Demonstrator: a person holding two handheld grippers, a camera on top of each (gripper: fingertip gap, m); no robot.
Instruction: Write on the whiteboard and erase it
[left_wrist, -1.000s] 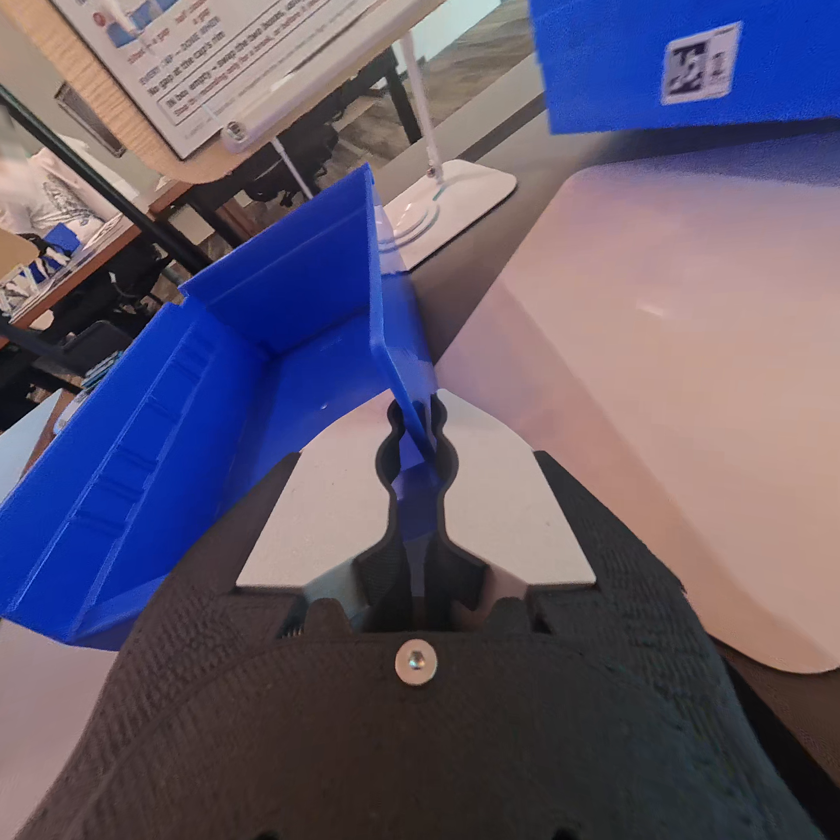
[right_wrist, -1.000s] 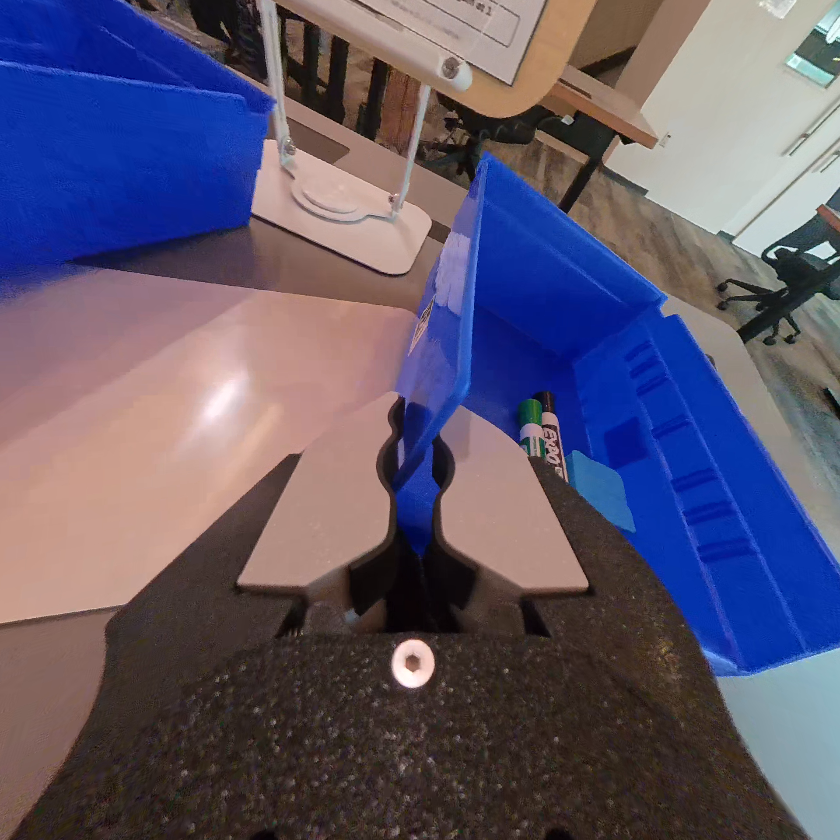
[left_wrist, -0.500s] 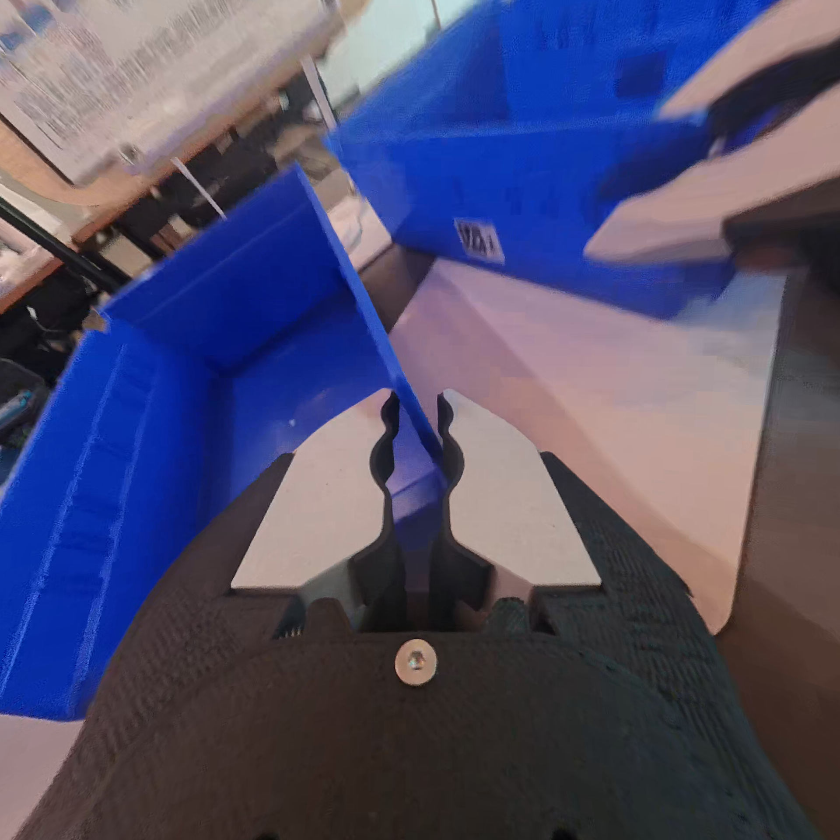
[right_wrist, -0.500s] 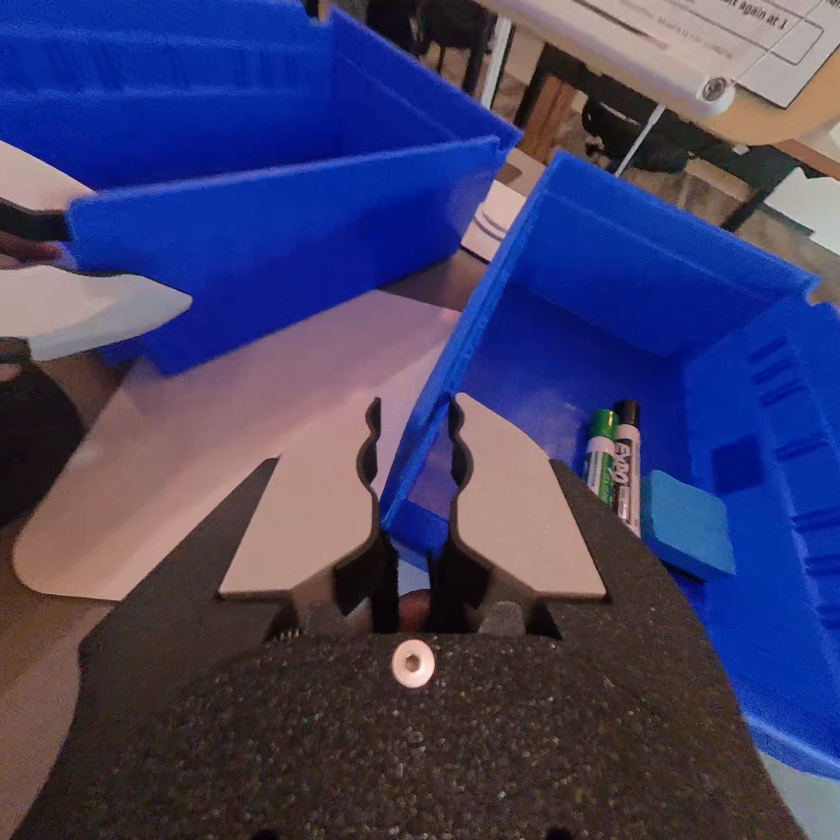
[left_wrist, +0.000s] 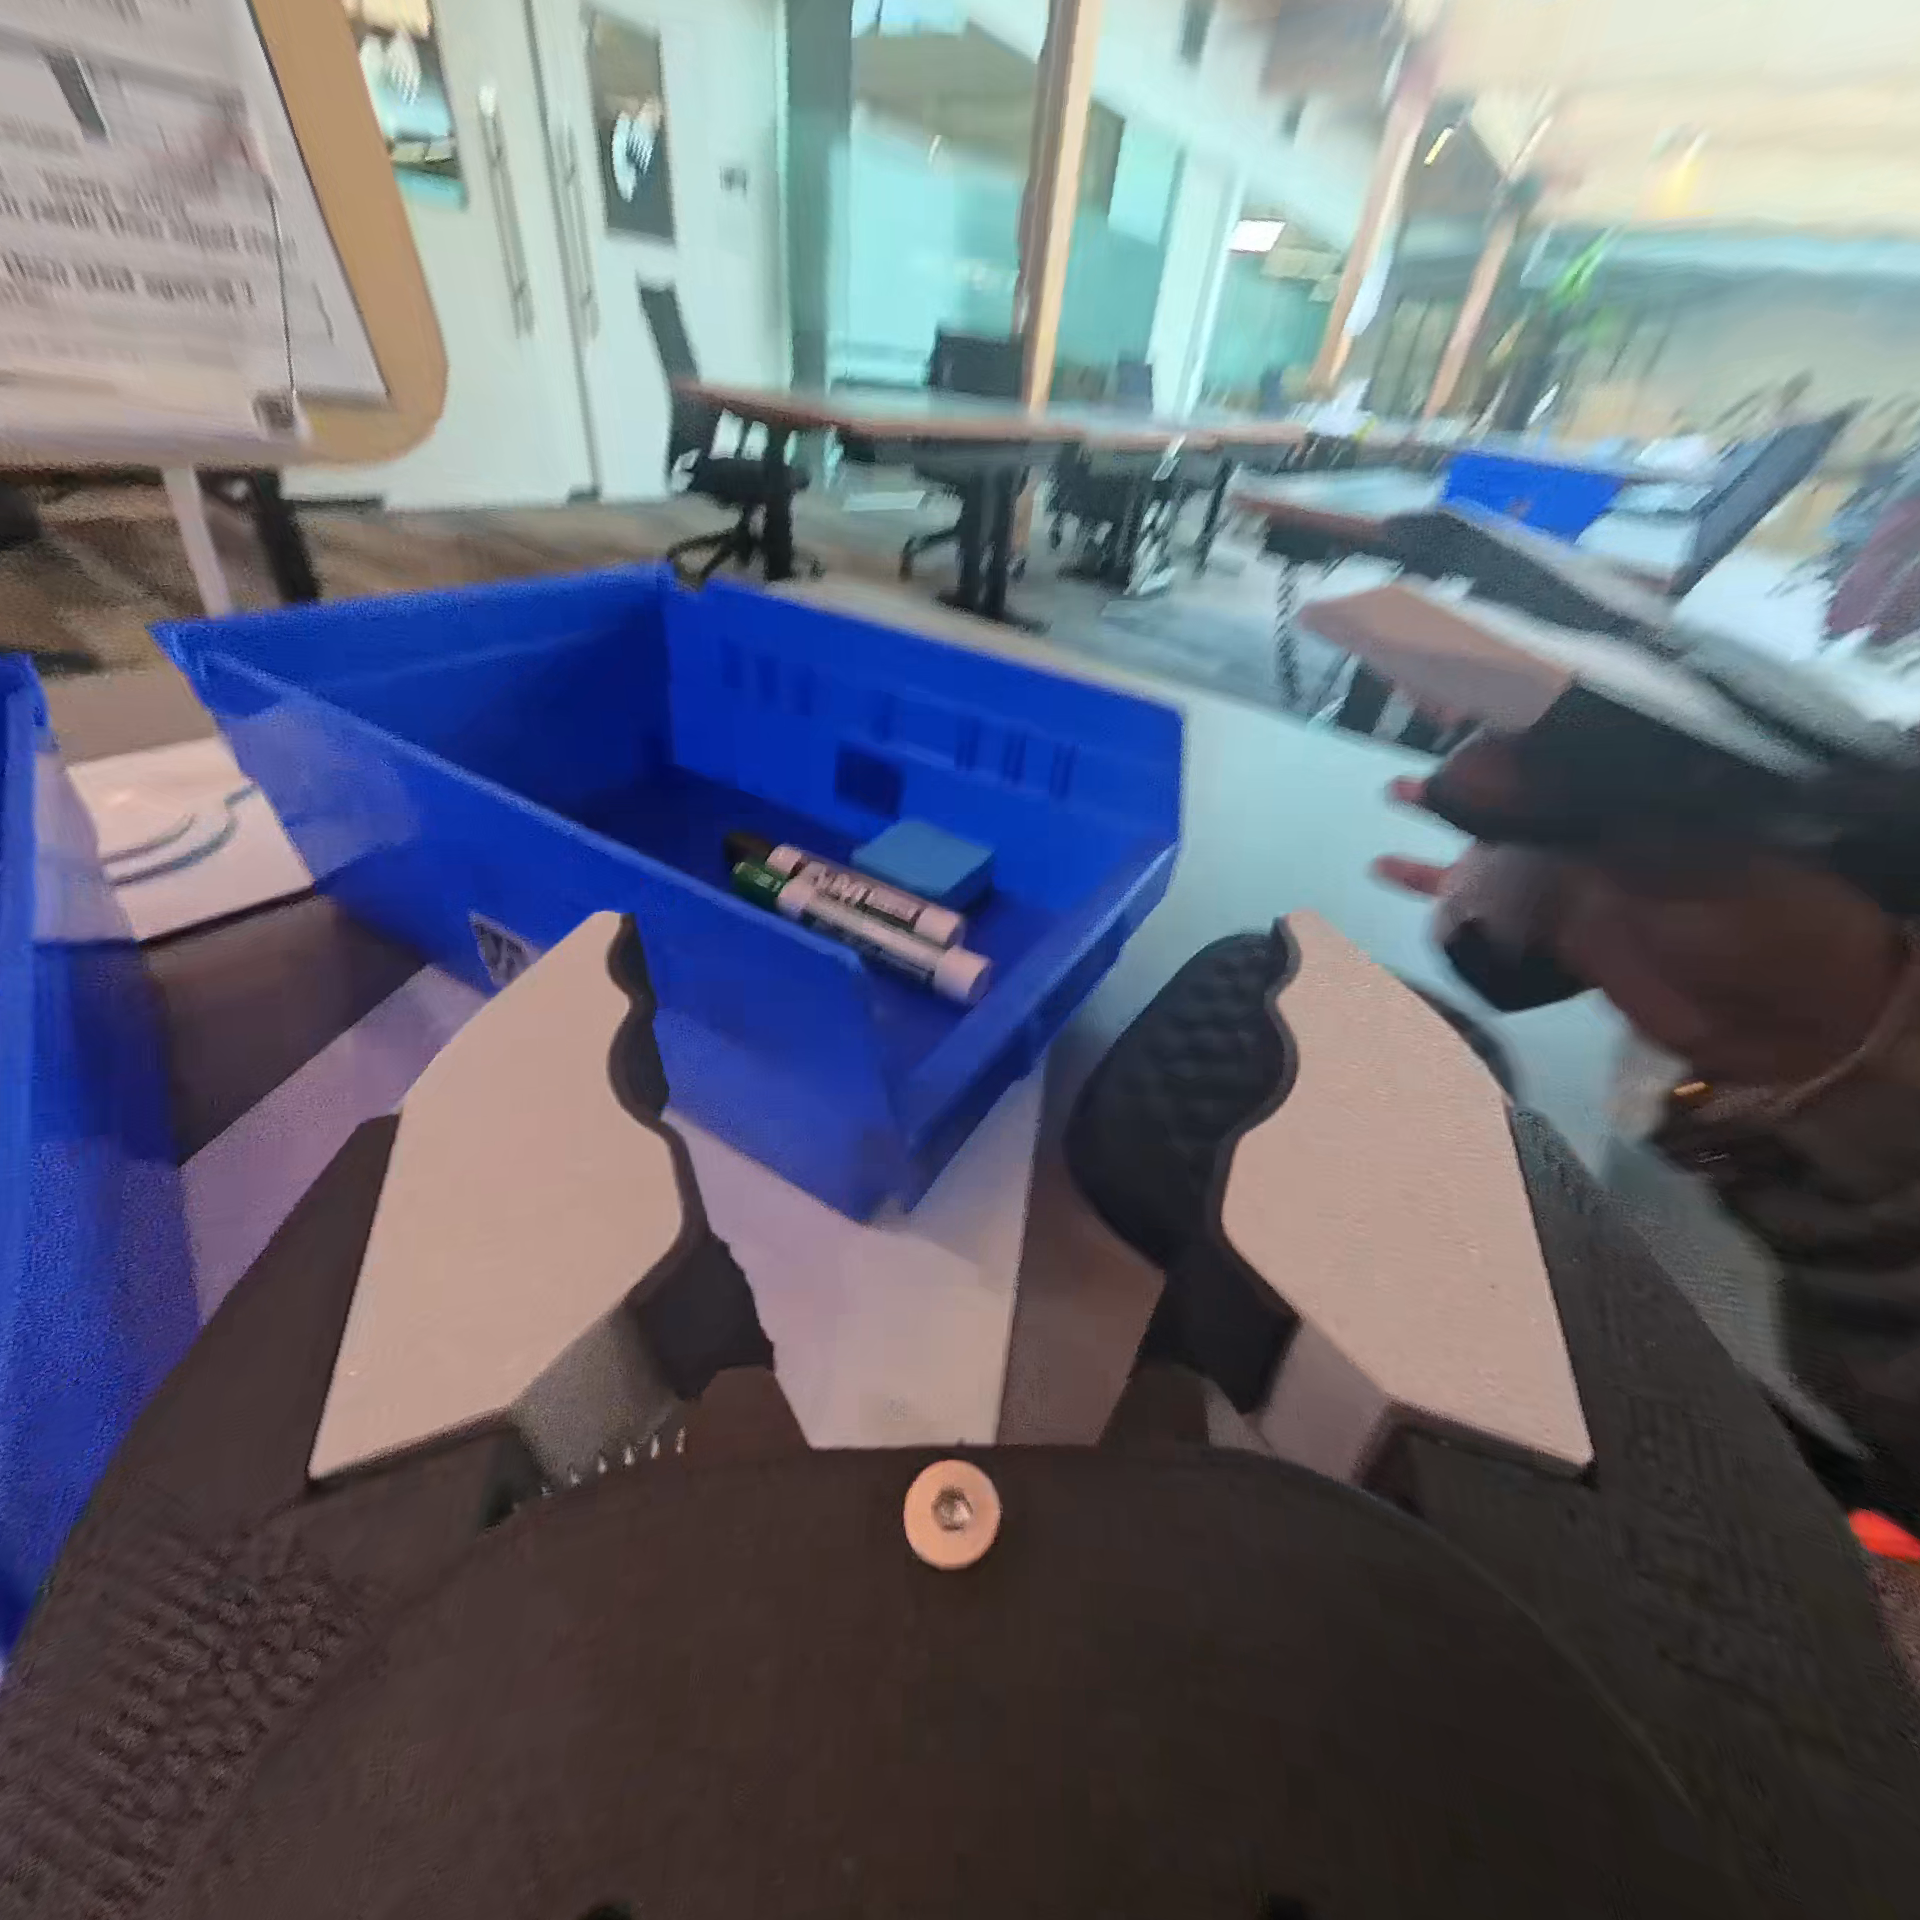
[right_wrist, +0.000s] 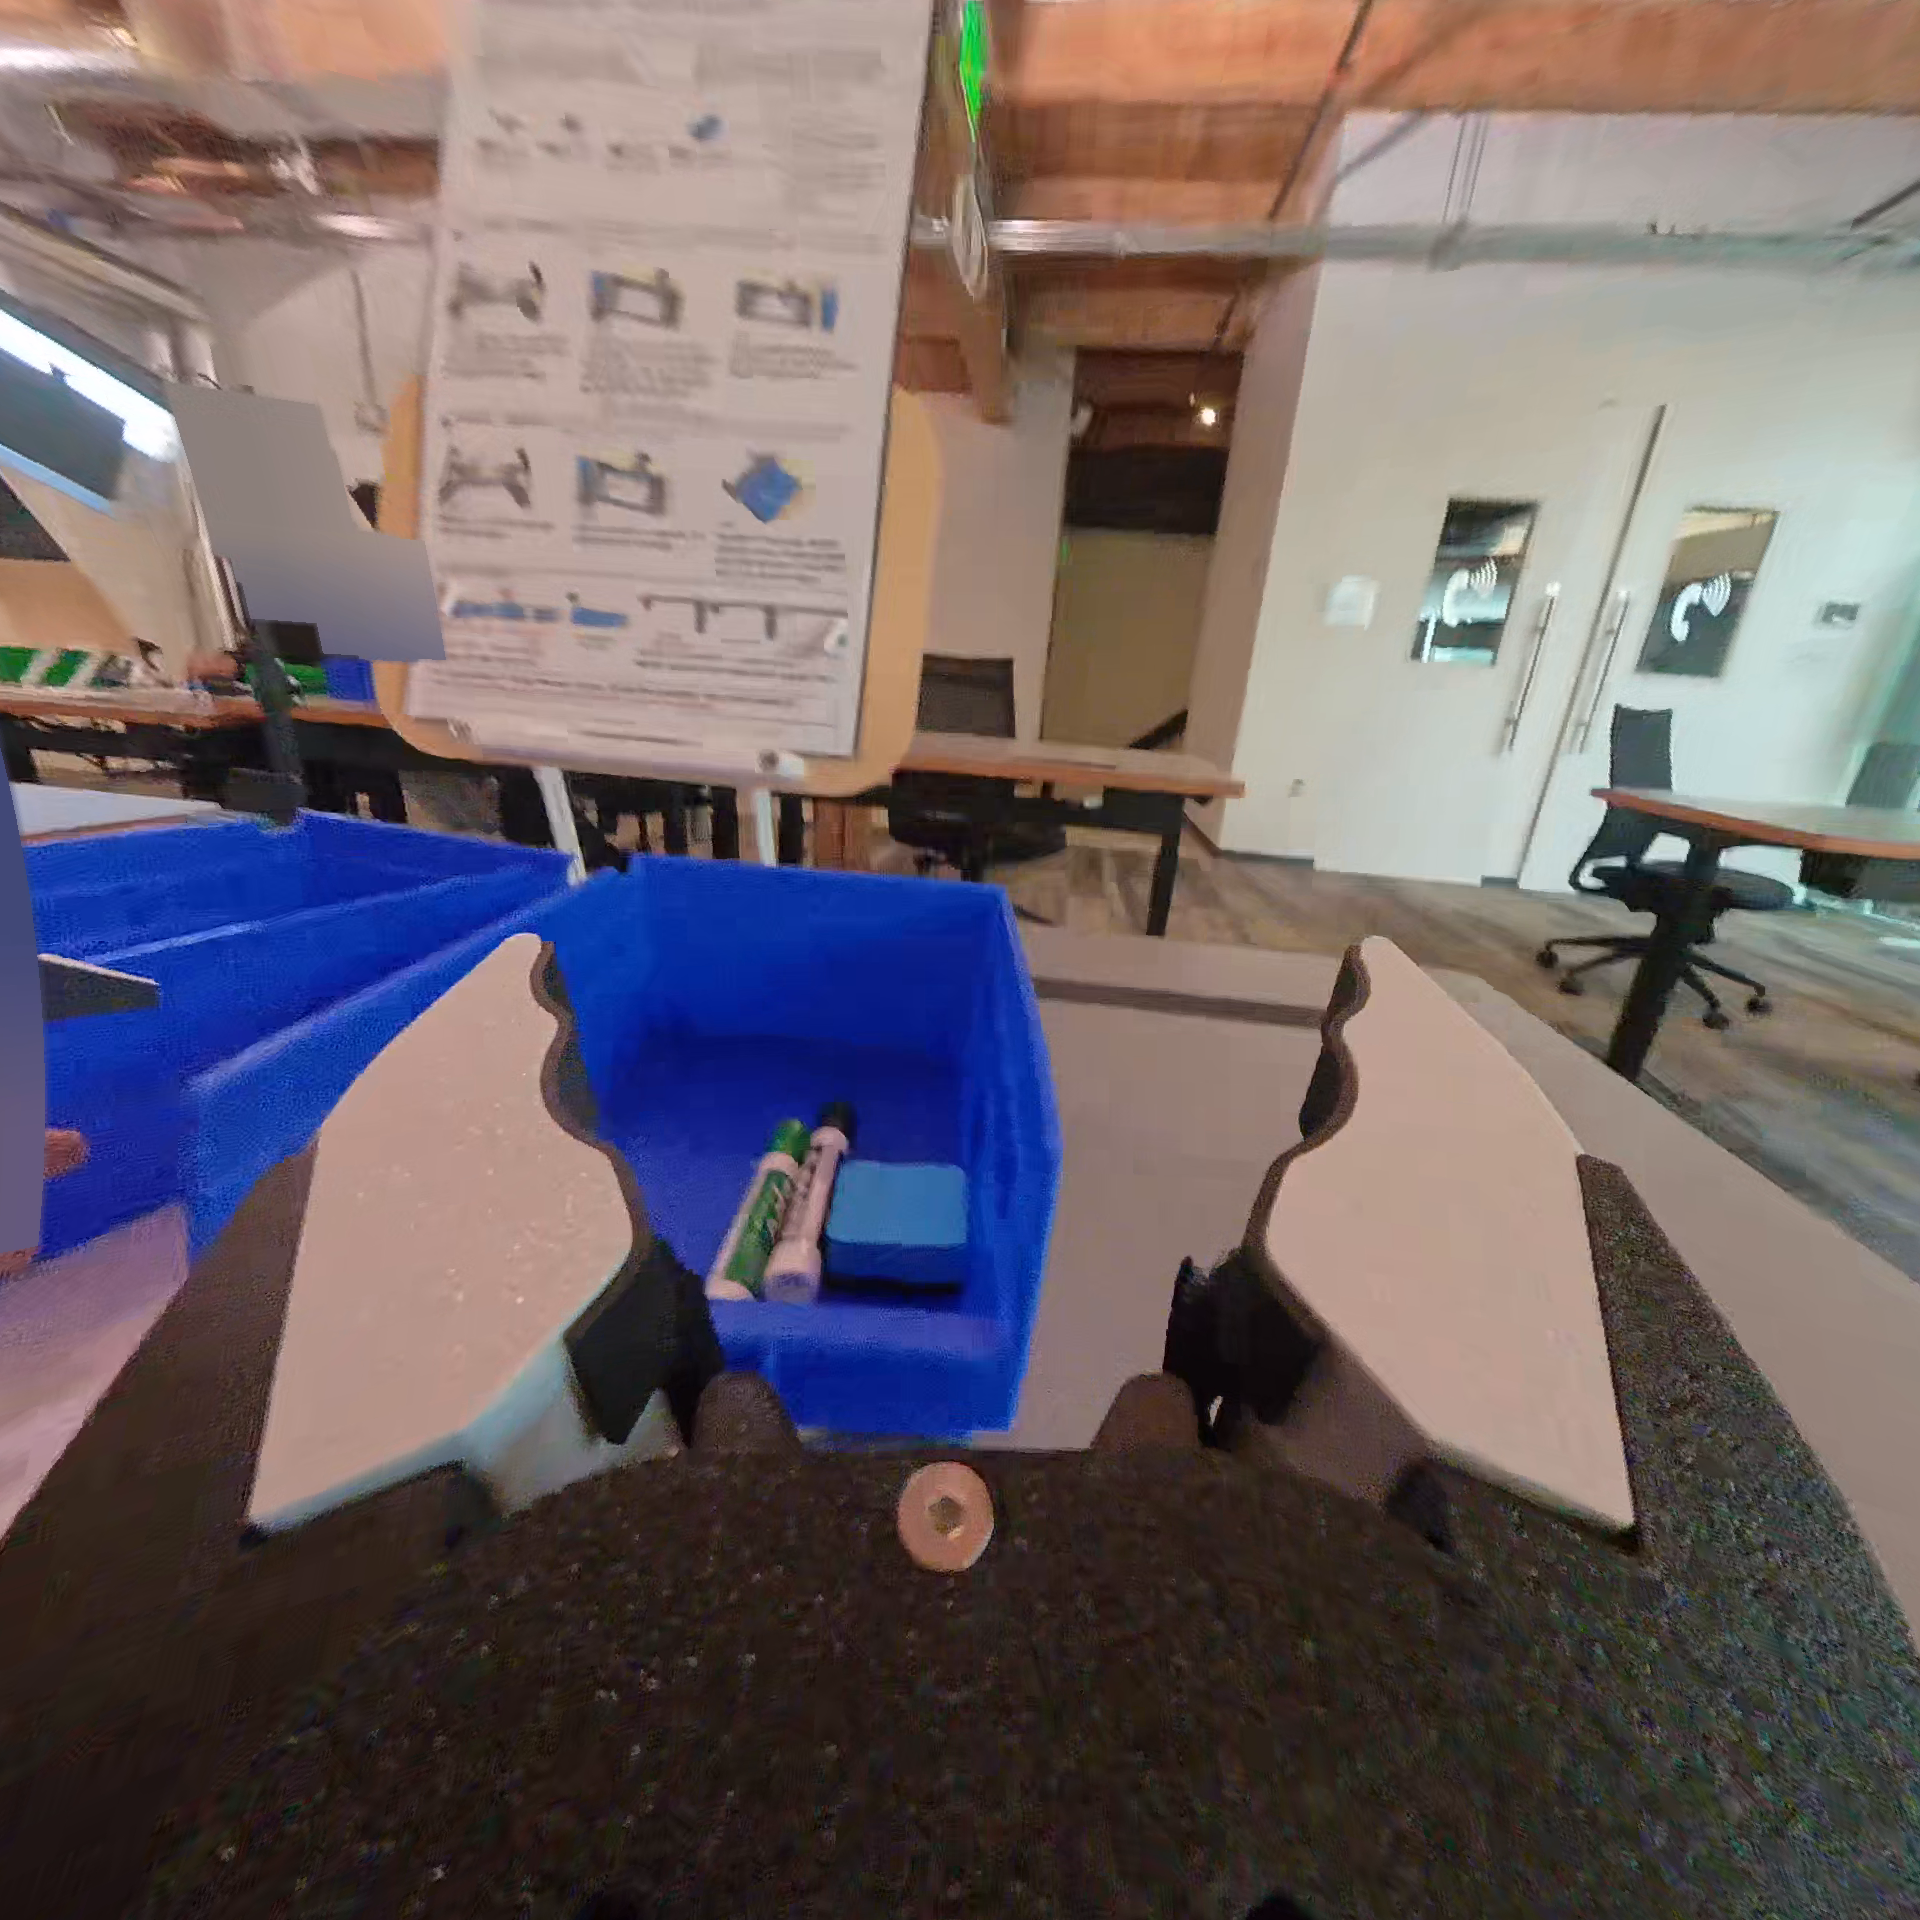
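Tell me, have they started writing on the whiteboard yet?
Not yet. The blue bin sits by the whiteboard, so setup looks done. The green marker, the black marker and the blue eraser lie untouched inside the bin. The left gripper and right gripper are open and empty. Picking a marker, writing and erasing are all left.

Black grippers (left_wrist: 951, 956), pale grey fingers (right_wrist: 447, 1195)

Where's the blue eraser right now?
The blue eraser lies on the floor of the blue bin, touching the right side of the two markers; in the right wrist view it sits between the open tongs.
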